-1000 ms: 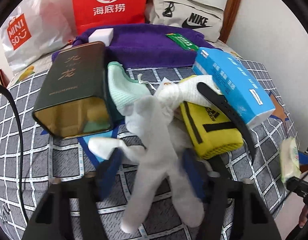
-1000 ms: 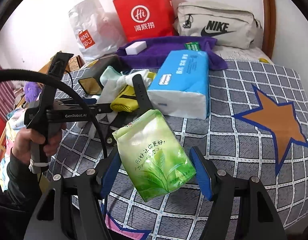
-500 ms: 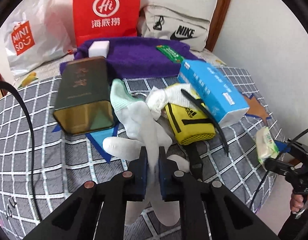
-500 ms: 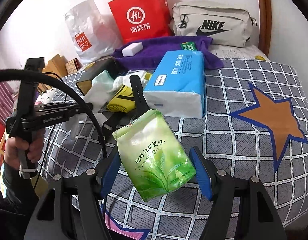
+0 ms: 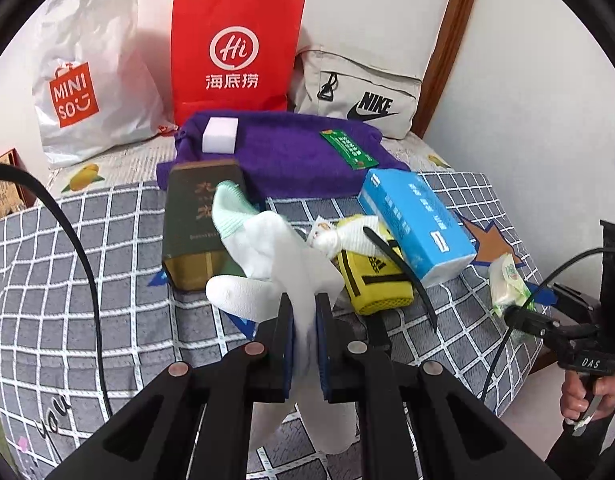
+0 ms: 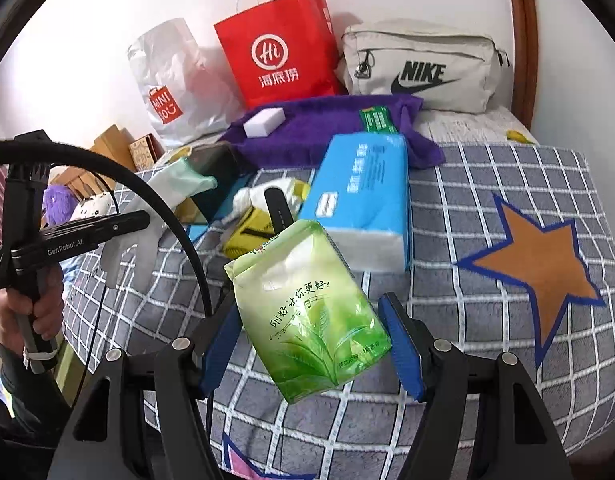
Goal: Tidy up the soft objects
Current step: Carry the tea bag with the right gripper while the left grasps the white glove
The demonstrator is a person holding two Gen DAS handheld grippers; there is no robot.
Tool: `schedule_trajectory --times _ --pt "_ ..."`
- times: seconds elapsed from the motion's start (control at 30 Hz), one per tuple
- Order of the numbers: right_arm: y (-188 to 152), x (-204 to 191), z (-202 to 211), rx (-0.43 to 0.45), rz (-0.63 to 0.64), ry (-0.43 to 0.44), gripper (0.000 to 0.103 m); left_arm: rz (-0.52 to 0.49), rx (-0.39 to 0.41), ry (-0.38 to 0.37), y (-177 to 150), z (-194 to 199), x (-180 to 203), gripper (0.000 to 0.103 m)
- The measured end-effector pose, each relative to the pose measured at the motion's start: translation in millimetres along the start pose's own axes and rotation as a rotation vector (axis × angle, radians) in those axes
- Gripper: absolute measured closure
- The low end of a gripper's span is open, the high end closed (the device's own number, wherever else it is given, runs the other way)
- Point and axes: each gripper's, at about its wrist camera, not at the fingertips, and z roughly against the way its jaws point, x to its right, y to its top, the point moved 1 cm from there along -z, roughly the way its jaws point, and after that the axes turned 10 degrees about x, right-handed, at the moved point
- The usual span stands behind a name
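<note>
**White glove pinched, green pack held above the bed**

The white glove (image 5: 279, 264) (mint cuff up toward the dark green tin (image 5: 195, 220)) hangs in the left gripper (image 5: 305, 344), whose 2 fingers are pressed together on its fabric, lifted off the checked blanket (image 5: 87, 280). The green tissue pack (image 6: 311, 308) sits tilted between the blue pads of the right gripper (image 6: 311, 344), gripped at a medium width above the blanket. Near the glove lie a yellow pouch (image 5: 371, 284) with a black strap (image 5: 399, 264) across it, and just beside that a blue tissue box (image 5: 419, 220). Behind them spreads a purple towel (image 5: 291, 156), carrying a white sponge (image 5: 220, 134) and a green card (image 5: 347, 148).
</note>
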Motion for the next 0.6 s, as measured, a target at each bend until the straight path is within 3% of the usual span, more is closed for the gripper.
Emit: schedule_trajectory --times 0.6 --pt "60.6 0.4 -22.0 0.022 0.023 0.012 0.035 -0.001 0.012 0.009 49.0 -11.8 -8.5 0.093"
